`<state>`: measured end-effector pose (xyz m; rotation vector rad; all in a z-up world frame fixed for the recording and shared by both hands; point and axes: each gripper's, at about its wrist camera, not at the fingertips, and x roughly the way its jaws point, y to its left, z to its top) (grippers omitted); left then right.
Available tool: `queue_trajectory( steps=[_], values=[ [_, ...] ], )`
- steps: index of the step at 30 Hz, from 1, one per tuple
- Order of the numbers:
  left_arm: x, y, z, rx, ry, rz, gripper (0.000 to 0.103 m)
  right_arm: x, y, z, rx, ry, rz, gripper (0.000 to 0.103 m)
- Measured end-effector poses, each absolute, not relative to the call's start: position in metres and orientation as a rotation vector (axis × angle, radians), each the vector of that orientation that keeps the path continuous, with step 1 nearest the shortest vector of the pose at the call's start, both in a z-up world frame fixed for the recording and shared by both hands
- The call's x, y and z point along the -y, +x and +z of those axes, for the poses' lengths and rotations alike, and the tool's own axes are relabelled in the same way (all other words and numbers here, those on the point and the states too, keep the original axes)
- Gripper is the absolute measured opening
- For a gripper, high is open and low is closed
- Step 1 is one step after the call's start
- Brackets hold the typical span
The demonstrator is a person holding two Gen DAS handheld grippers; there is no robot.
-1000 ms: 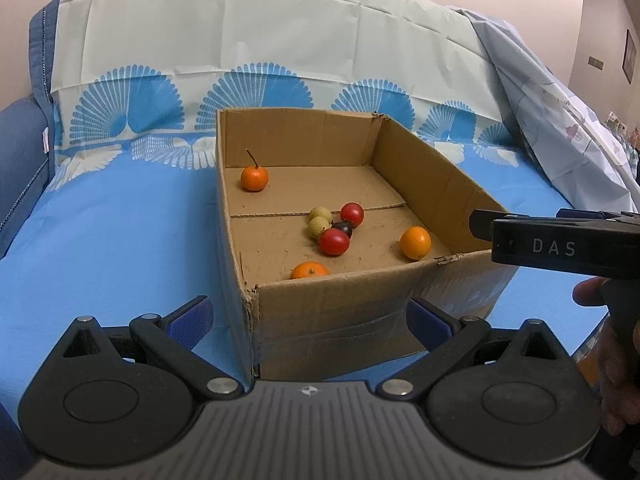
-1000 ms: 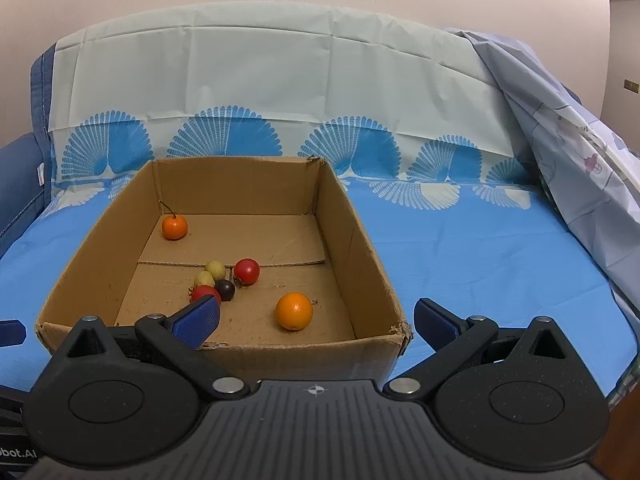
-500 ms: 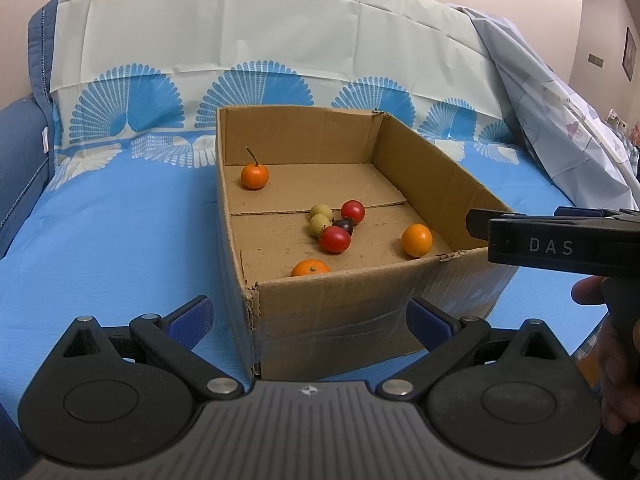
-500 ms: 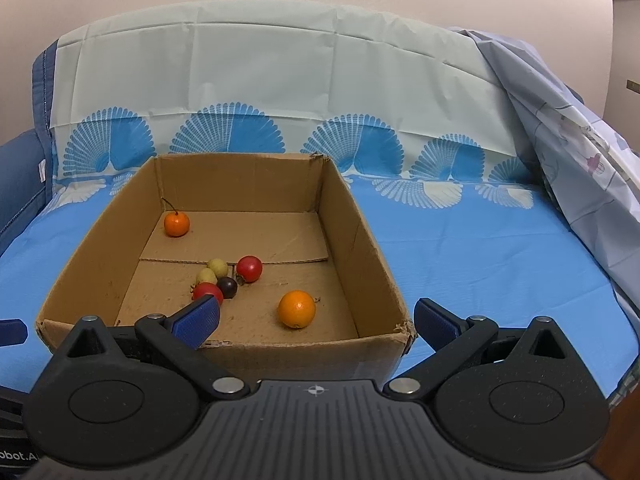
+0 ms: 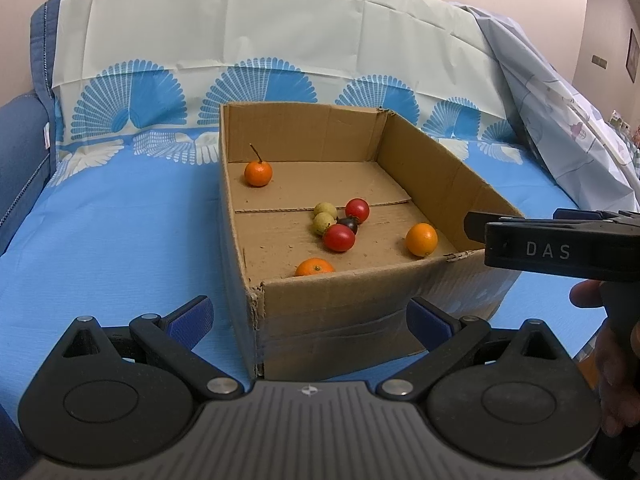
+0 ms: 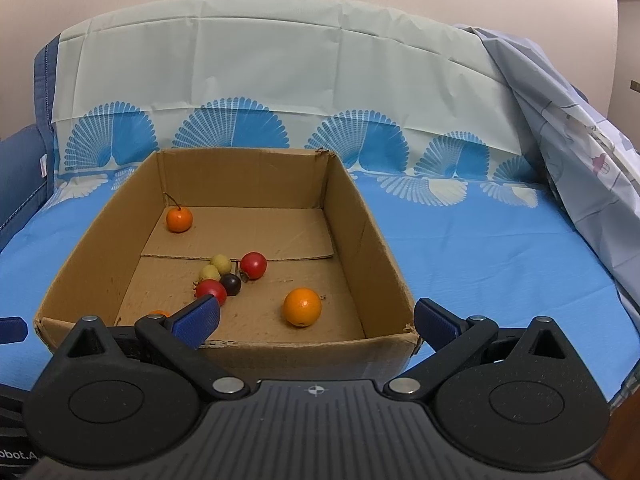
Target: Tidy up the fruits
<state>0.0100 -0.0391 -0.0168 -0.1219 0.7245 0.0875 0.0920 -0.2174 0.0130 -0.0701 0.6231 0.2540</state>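
An open cardboard box [image 5: 344, 304] [image 6: 384, 240] sits on a blue sheet. Inside lie an orange [image 5: 421, 239] [image 6: 302, 307], a stemmed mandarin [image 5: 258, 173] [image 6: 179, 219] at the far left, another mandarin [image 5: 314, 268] by the near wall, two red fruits [image 5: 339, 237] [image 6: 253, 265], two yellow-green fruits [image 5: 324, 218] [image 6: 216, 266] and a dark one [image 6: 231, 284]. My left gripper [image 5: 310, 318] is open and empty in front of the box's near wall. My right gripper [image 6: 316, 320] is open and empty over the box's near edge; in the left wrist view it [image 5: 560, 246] shows at the right.
The blue sheet [image 6: 480, 248] covers a sofa seat; a pale patterned cloth [image 6: 280, 72] drapes the backrest. A grey-blue cloth [image 6: 580, 152] hangs at the right. A denim armrest [image 5: 20, 168] stands at the left.
Both grippers have shifted very little; the box looks slightly lower in the right wrist view. Nothing was grasped or let go.
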Motion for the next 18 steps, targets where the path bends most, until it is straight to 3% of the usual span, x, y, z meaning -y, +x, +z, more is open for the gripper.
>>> queue_trajectory(
  steps=[18],
  values=[
    [0.0414,0.0142,-0.0197,-0.722,-0.123,0.081,0.103,0.2163,0.0948,0.0148,-0.608,-0.072,0.260,0.102]
  ],
)
